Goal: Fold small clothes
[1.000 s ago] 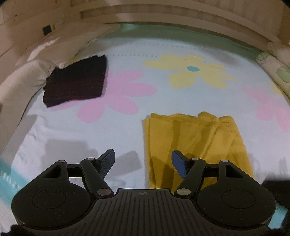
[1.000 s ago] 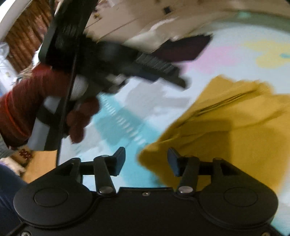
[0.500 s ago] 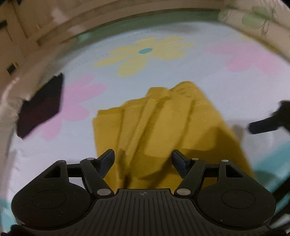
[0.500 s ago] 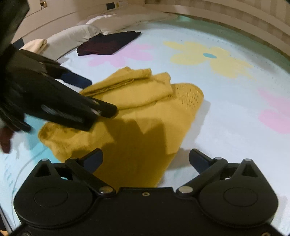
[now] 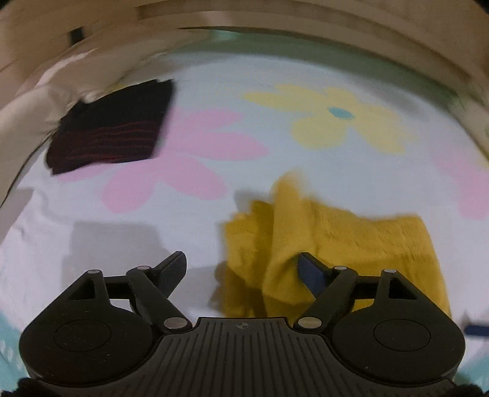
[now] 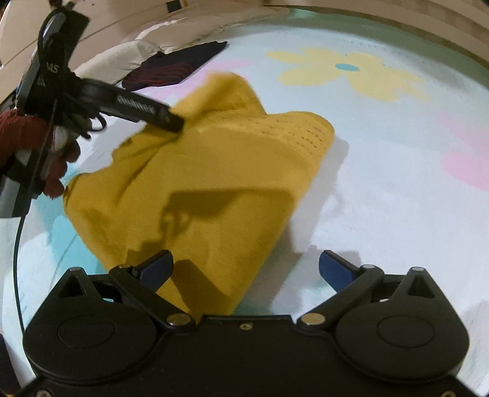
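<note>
A mustard-yellow knit garment (image 5: pixel 360 244) lies bunched and partly folded on the flowered bedsheet; it also shows in the right wrist view (image 6: pixel 220 189). My left gripper (image 5: pixel 243 267) is open, its right finger against the garment's folds; seen from the right wrist view (image 6: pixel 171 117), its tip touches the garment's raised upper edge. My right gripper (image 6: pixel 246 270) is open wide and empty, its left finger over the garment's near corner. A folded dark garment with red stripes (image 5: pixel 110 128) lies at the far left, also in the right wrist view (image 6: pixel 174 67).
White pillows (image 6: pixel 128 55) lie along the bed's far left by the dark garment. The bedsheet (image 6: pixel 397 183) has pink and yellow flowers and stretches bare to the right. A wooden headboard (image 5: pixel 275 18) runs across the back.
The left gripper swung back left and now touches the garment's upper fold, which has lifted and bunched. The right gripper came closer over the garment's near corner, still open.
</note>
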### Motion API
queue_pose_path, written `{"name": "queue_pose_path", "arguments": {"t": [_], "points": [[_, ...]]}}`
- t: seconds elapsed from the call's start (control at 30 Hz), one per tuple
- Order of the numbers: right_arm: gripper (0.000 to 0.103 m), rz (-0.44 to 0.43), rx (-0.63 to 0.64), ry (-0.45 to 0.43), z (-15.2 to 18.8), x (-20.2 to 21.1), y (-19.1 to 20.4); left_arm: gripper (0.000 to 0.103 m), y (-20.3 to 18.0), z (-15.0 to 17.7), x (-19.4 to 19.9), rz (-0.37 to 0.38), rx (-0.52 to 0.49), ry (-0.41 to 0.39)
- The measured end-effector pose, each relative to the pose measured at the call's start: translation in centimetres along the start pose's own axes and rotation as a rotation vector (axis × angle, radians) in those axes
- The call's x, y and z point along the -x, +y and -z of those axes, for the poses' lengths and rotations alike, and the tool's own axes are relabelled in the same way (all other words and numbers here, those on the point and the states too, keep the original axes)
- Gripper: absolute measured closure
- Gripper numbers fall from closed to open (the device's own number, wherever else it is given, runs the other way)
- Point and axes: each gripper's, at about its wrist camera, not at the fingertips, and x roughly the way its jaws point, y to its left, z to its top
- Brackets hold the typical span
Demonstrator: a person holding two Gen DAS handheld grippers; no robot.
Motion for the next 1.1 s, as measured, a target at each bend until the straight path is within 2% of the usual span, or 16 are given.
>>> {"name": "queue_pose_path", "arguments": {"t": [0.13,0.23,0.37,0.47,0.53,0.6,0.7,0.9,1.1], "points": [[0.001,-0.006,-0.037,-0.007,0.0,0.2,-0.5,0.024,2.3,-0.1,0.1,-0.061,0.059,0.011],[0.001,-0.007,-0.051,-0.016,-0.1,0.5,-0.7,0.024,2.8,0.0,1.0,-0.049,0.062,0.000],[0.001,-0.012,-0.080,-0.047,-0.5,1.0,-0.8,0.024,1.2,0.4,2.7,0.007,-0.022,-0.045],[0.001,-0.011,-0.090,-0.053,-0.7,1.0,-0.7,0.024,-0.6,0.9,2.1,0.035,-0.081,-0.056],[0.001,-0.005,-0.084,-0.043,-0.7,0.8,-0.5,0.023,-1.4,1.4,0.8,0.018,-0.132,-0.028],[0.001,-0.001,-0.078,-0.026,-0.5,0.5,-0.3,0.019,-1.5,2.1,-0.9,-0.043,-0.176,0.005],[0.001,0.014,-0.078,-0.001,-0.3,0.3,-0.3,0.009,0.3,2.1,-1.6,-0.034,-0.110,0.015],[0.001,0.013,-0.111,-0.013,-0.5,0.5,-1.0,0.011,3.9,1.6,-0.3,0.020,0.028,0.036],[0.001,-0.035,-0.190,-0.085,-0.9,1.7,-2.1,0.011,6.1,2.5,1.0,0.245,0.200,0.078]]}}
